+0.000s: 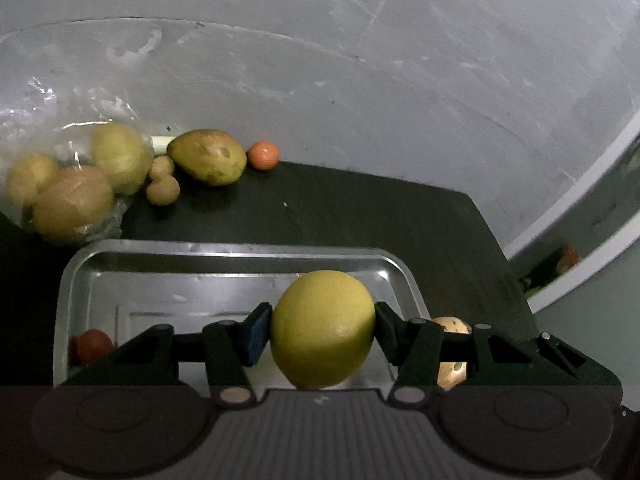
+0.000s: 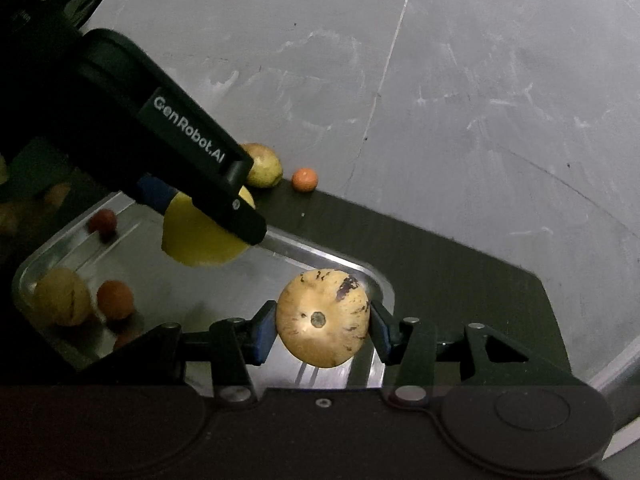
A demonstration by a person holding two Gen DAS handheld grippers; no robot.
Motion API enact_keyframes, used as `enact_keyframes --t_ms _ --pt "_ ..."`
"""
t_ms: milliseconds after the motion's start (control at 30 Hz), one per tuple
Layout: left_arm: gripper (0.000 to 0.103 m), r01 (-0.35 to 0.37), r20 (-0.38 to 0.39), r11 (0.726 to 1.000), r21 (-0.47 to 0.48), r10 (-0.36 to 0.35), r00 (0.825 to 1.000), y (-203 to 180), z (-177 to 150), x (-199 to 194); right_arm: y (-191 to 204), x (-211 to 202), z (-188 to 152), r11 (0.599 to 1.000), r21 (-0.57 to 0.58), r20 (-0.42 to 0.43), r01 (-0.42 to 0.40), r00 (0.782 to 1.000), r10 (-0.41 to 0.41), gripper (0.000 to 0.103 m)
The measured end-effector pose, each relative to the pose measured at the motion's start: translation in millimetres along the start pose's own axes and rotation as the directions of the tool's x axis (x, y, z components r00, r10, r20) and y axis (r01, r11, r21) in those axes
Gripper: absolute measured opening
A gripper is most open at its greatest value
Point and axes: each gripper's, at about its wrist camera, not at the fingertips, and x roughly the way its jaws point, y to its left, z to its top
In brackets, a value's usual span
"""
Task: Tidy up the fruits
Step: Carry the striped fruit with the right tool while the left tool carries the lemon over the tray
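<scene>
Fruit filled both claws above the metal tray [image 1: 224, 249]: left claw [image 1: 322, 330] clamped a yellow lemon [image 1: 322, 328], right claw [image 2: 322, 322] gripped a speckled tan melon [image 2: 322, 318].

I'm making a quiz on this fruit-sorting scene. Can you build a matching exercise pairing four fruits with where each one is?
Column 1:
1. yellow lemon
2. speckled tan fruit
3. small orange fruit
4. blurry yellow-brown fruits

Column 2:
A. on the dark table by the wall
B. inside the clear plastic bag
C. in the right gripper
D. in the left gripper

Pairs: 1-D, 2-C, 3-A, 4-B
</scene>
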Motion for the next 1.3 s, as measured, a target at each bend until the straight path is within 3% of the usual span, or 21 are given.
enact_keyframes --t_ms 667,1300 --pt "0.059 0.051 -0.120 0.990 0.134 -0.035 0.992 -21.9 -48.3 6.0 12.1 -23.0 -38.8 0.998 0.066 -0.080 0.014 0.997 -0.009 0.050" --pt "0.059 0.018 -0.159 0.990 0.142 0.005 0.987 -26.3 -62.8 11.3 11.7 -16.6 -41.0 0.999 0.047 -0.092 -0.010 0.996 0.015 0.050"
